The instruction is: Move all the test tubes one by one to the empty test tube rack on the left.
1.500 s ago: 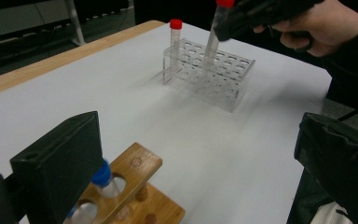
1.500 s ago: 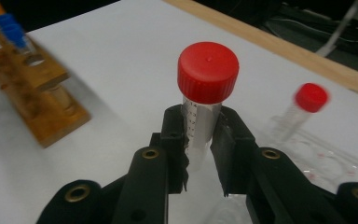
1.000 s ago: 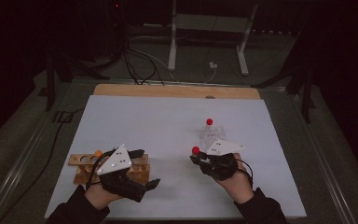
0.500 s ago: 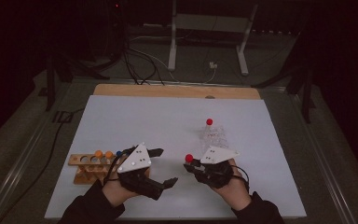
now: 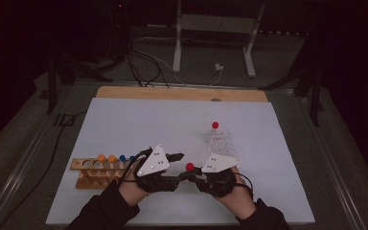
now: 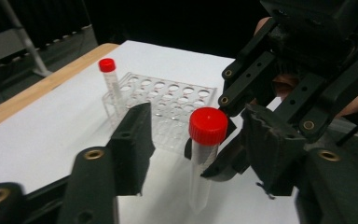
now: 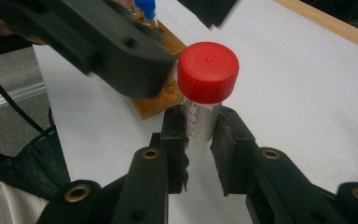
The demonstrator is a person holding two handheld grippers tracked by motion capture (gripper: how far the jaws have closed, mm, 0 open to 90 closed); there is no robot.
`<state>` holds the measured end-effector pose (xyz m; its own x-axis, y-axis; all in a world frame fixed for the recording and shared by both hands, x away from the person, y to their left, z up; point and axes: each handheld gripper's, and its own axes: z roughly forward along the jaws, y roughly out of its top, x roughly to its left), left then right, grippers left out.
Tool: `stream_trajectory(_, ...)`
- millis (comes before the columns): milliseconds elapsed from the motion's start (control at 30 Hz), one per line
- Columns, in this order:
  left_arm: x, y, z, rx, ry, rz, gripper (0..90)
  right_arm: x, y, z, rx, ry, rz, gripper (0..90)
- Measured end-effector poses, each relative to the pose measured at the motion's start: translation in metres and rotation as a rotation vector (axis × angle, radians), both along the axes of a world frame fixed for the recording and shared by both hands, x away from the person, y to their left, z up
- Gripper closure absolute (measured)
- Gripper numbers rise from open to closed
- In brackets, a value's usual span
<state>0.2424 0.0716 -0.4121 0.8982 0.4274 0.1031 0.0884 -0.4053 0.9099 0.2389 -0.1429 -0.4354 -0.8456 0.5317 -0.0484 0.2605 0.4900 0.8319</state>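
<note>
Right gripper (image 7: 199, 126) has its jaws clamped on the clear body of the red-capped tube (image 7: 208, 72), gripping just under the cap and holding it upright near my edge of the white table (image 5: 124, 120), lifted off the surface as far as I can see. From the left gripper view the same tube sits between the jaws of my left gripper (image 6: 196, 140), which have just been closing in on it. They're at a middling gap, one jaw on each side of the cap, and I can see daylight between the pads and the tube, so no contact on that side.

From the high view the two grippers meet nose to nose, with the red cap right between them.

Further out, a clear plastic rack (image 5: 223, 140) stands just beyond the right gripper, with a second red-capped tube (image 5: 215, 125) standing upright in its far corner. Off to the left is a wooden rack (image 5: 88, 172) holding tubes with orange caps (image 5: 106, 157) and blue caps (image 5: 122, 157), just beside my left hand (image 5: 134, 189). Both sleeves come in from the bottom edge, and a cable (image 5: 52, 158) trails off the table's left side.
</note>
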Motion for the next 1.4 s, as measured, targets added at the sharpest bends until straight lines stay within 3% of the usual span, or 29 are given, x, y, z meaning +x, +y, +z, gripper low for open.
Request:
stream_trajectory(100,0.001,-0.005,-0.003,0.020,-0.003,-0.013,52.4,0.000,0.000,0.000,-0.002,-0.002,0.005,74.9)
stream_trajectory(333,0.003,-0.009,-0.006,0.021,0.003,-0.049,68.6,-0.002,0.001,0.000,0.004,-0.007,0.010,74.8)
stream_trajectory(533,0.002,-0.007,-0.004,0.015,-0.020,-0.040,71.5,-0.001,0.000,0.001,0.021,-0.010,0.014,73.2)
stream_trajectory(667,0.002,0.000,0.002,-0.006,-0.026,-0.018,71.6,0.001,-0.004,0.002,0.034,-0.021,-0.004,52.6)
stream_trajectory(867,0.001,0.012,0.013,-0.016,-0.043,0.015,71.7,0.009,-0.018,0.006,0.082,-0.051,-0.075,32.6)
stream_trajectory(1167,0.000,0.041,0.032,-0.047,-0.084,0.082,71.7,0.026,-0.034,0.003,0.120,-0.042,-0.191,1.3)
stream_trajectory(1400,-0.005,0.075,0.046,-0.042,-0.120,0.166,71.6,0.032,-0.043,0.000,0.148,-0.035,-0.221,0.0)
